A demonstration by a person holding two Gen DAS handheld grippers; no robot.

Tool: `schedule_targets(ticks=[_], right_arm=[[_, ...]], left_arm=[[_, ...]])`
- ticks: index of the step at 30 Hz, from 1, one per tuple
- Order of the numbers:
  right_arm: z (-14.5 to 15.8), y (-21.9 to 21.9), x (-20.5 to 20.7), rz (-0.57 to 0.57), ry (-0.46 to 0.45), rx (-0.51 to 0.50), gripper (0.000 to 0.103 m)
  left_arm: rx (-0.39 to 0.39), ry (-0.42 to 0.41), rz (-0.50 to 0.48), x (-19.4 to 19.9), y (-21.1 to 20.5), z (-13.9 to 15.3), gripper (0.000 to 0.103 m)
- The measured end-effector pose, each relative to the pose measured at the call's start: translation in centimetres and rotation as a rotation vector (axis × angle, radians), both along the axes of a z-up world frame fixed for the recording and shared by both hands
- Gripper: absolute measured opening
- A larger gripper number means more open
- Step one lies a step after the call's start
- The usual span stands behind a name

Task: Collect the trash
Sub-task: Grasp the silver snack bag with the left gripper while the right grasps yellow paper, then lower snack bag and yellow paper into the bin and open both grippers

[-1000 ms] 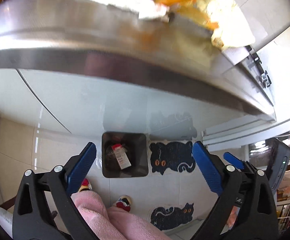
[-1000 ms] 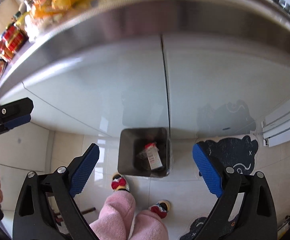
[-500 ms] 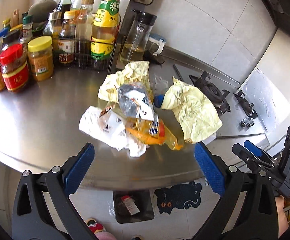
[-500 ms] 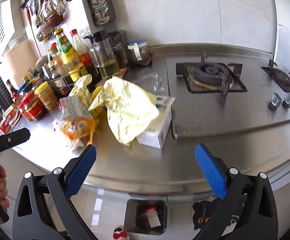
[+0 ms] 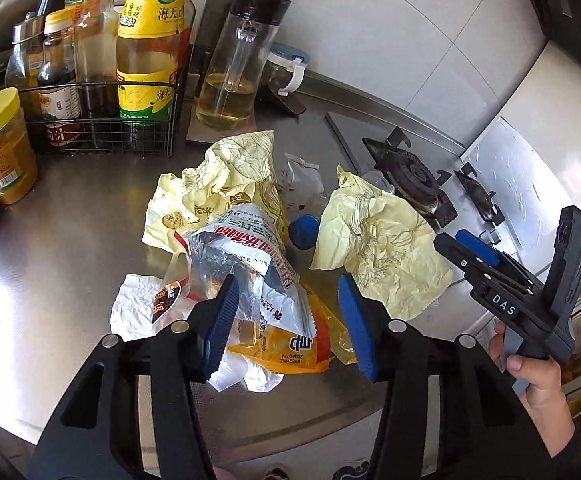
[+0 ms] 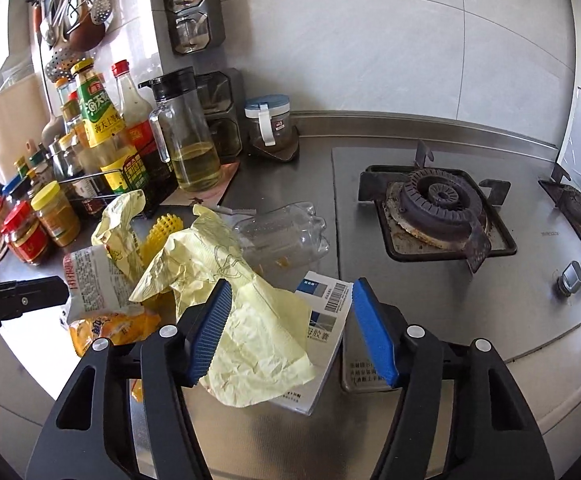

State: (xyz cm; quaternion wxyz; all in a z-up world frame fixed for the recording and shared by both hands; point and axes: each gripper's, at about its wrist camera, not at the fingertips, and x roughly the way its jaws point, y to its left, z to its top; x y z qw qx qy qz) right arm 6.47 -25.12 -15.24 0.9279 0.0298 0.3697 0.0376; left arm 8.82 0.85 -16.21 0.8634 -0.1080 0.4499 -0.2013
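Both tongs, jaws just narrowing yet gripping nothing, hover to pick: left gripper [image 5: 286, 320] over silver snack bag [image 5: 246, 264], right gripper [image 6: 290, 328] over yellow wrapper [image 6: 246, 320].

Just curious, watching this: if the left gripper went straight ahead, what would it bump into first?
Probably the silver snack wrapper atop the trash pile; the left gripper aims at it, fingers apart, though depth is hard to judge.
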Motion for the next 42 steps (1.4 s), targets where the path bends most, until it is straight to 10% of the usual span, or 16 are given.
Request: schedule_targets(ticks=[5,9,16,42], right_arm=[[-0.8,0.2,1.0,0.023,0.028,-0.005,0.06],[-1.3,0.6,1.4,0.052,0.058,-0.007,0.028],[0.1,0.5,0.8,0.069,0.027,0.035,0.005],[7.1,0.0,-12.7,0.151,-0.095,0.077,0.004]], left_arm=[[-0.001,0.027,-0.008,1.5,-0.5,-0.8,0.033],[0.033,0.037,-0.03,2.0,-1.2,-1.1,0.009],[0.045,-0.007,-0.021,1.4,-1.4,0.2,0.0],[0.041,-0.167,0.003,-12.1,-3.0,7.5,0.0]])
